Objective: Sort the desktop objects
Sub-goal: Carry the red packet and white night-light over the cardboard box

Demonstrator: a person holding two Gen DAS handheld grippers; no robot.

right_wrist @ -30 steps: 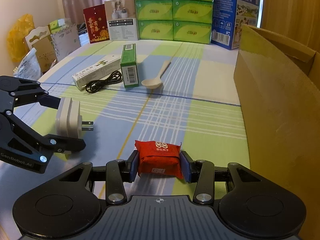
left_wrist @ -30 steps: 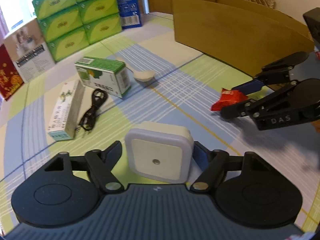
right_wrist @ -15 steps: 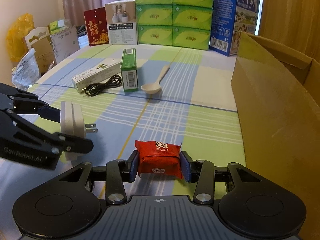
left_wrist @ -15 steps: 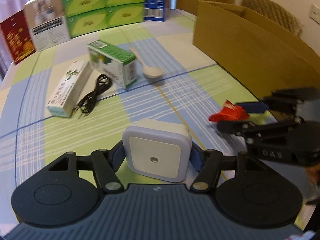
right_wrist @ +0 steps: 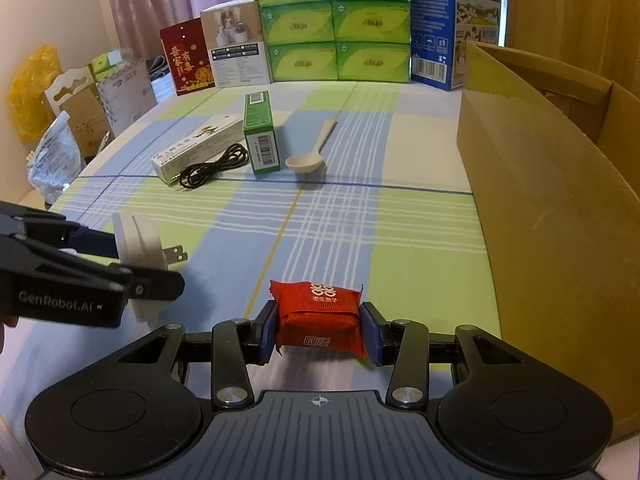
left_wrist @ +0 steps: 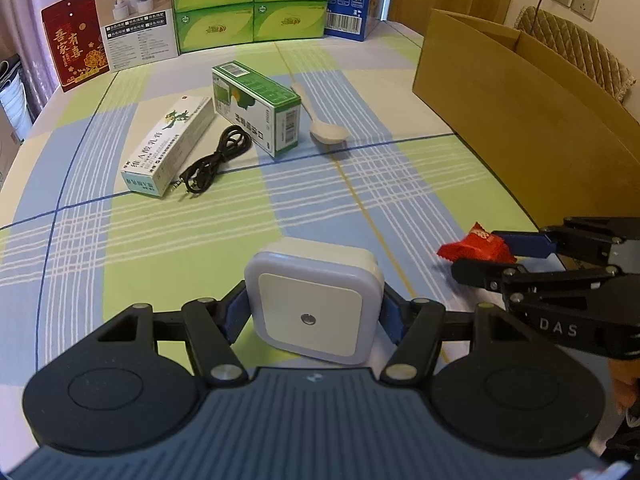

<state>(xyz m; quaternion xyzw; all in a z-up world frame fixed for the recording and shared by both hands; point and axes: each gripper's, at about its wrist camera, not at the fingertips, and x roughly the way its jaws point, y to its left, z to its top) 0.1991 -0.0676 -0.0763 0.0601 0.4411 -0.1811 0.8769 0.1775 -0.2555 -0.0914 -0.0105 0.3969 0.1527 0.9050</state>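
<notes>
My left gripper (left_wrist: 310, 308) is shut on a white square night light (left_wrist: 314, 300), held above the checked tablecloth. The right wrist view shows that night light (right_wrist: 138, 236) from the side, its plug prongs pointing right, inside the left gripper (right_wrist: 116, 256). My right gripper (right_wrist: 320, 326) is shut on a red snack packet (right_wrist: 320, 316). From the left wrist view the red packet (left_wrist: 476, 246) and right gripper (left_wrist: 504, 254) sit at the right. A green box (left_wrist: 256, 108), a white tube box (left_wrist: 168, 144), a black cable (left_wrist: 212, 164) and a white spoon (left_wrist: 324, 128) lie further back.
A large open cardboard box (right_wrist: 560, 184) stands along the right side of the table. Green tissue packs (right_wrist: 336, 20), a blue milk carton (right_wrist: 448, 20) and printed boxes (right_wrist: 236, 44) line the far edge. Bags and cartons (right_wrist: 52, 120) crowd beyond the left edge.
The left wrist view has swung left and lifted, showing more of the far table. The night light has shifted a little against the right gripper. Both grips are unchanged.
</notes>
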